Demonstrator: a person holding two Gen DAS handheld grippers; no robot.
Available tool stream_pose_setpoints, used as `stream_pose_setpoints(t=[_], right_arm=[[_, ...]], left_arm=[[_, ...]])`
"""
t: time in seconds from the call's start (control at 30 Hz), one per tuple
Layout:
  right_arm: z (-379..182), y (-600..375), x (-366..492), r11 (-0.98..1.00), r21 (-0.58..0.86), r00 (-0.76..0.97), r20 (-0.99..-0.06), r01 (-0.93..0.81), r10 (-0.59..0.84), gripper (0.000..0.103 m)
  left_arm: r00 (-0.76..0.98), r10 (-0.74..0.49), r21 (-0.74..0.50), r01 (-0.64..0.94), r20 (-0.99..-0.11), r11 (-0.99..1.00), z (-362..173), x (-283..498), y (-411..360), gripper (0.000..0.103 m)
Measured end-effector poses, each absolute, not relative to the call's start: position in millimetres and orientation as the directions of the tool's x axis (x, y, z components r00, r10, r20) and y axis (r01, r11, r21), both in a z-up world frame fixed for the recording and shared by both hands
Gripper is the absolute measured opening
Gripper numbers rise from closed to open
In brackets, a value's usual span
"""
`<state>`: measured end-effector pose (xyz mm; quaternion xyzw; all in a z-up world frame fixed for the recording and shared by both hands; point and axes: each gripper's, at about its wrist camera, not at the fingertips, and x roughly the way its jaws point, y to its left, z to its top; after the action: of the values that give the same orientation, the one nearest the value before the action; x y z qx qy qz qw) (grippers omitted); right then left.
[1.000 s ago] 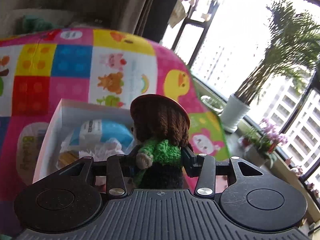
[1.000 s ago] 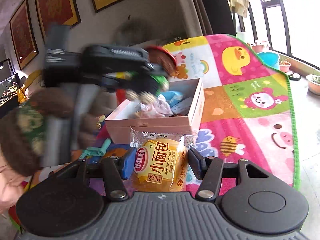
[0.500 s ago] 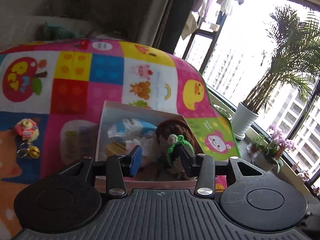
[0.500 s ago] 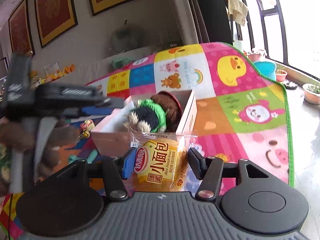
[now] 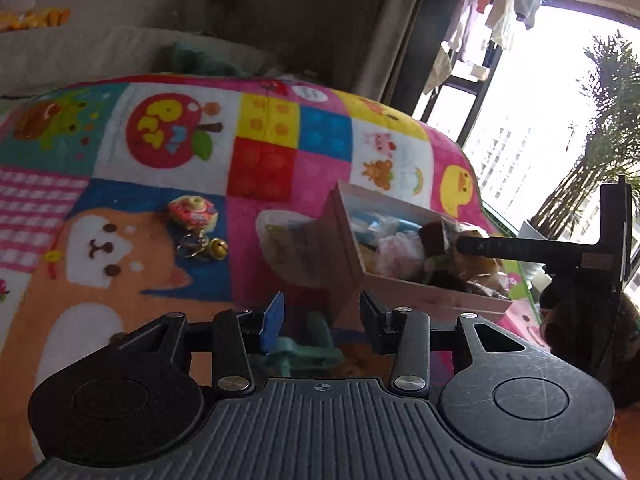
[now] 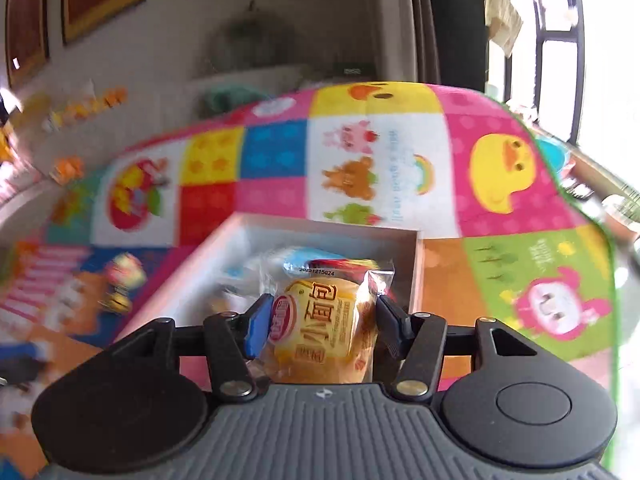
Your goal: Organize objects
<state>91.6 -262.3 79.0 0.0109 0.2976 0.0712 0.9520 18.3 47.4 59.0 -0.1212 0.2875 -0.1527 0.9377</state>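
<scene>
The right tongs (image 6: 318, 326) grip a packaged bun (image 6: 320, 328) just over the pink box (image 6: 416, 268). The left tongs (image 5: 322, 318) stand open with nothing held, above a teal clip (image 5: 304, 354); the box lies ahead to their right.

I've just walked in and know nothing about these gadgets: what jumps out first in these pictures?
First, the bright patchwork cartoon play mat covering the whole surface. Then the right claw, clamped on a yellow plastic-wrapped small bread bun just above the open pale pink cardboard box at the mat's middle. Left of the box lies a pink doughnut keychain with a gold bell, and the left claw is empty.
</scene>
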Motion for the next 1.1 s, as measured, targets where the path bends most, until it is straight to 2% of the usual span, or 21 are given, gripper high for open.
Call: stream_pose_setpoints(t=[0.17,0.47,0.6,0.73,0.77,0.83,1.0,1.1], right_arm=[[83,-268,86,0.989,0.100,0.808,-0.570,-0.111,0.149,0.055],[92,-209,113,0.969,0.145,0.797,-0.551,-0.200,0.247,0.055],[63,-182,134,0.965,0.166,0.732,-0.629,-0.203,0.262,0.055],[56,-180,126,0.962,0.165,0.738,-0.616,-0.220,0.274,0.057],[58,-183,123,0.959,0.170,0.737,-0.614,-0.227,0.283,0.059],[64,-187,111,0.959,0.156,0.752,-0.595,-0.237,0.282,0.070],[80,-193,49,0.951,0.060,0.826,-0.481,-0.304,0.295,0.091],[71,-189,14,0.927,0.038,0.809,-0.475,-0.374,0.346,0.097]], left_arm=[[0.762,-0.357,-0.331,0.198,-0.540,0.923,38,25,55,0.046],[0.759,-0.345,-0.204,0.278,-0.552,0.939,38,12,39,0.046],[0.770,-0.309,-0.214,0.226,-0.558,0.950,40,16,53,0.046],[0.766,-0.259,-0.210,0.164,-0.589,0.964,36,25,62,0.046],[0.761,-0.247,-0.211,0.147,-0.601,0.966,35,28,64,0.046],[0.755,-0.238,-0.216,0.131,-0.610,0.968,33,32,65,0.046],[0.740,-0.264,-0.227,0.154,-0.619,0.962,29,39,57,0.046],[0.730,-0.262,-0.205,0.170,-0.631,0.964,27,44,49,0.046]])
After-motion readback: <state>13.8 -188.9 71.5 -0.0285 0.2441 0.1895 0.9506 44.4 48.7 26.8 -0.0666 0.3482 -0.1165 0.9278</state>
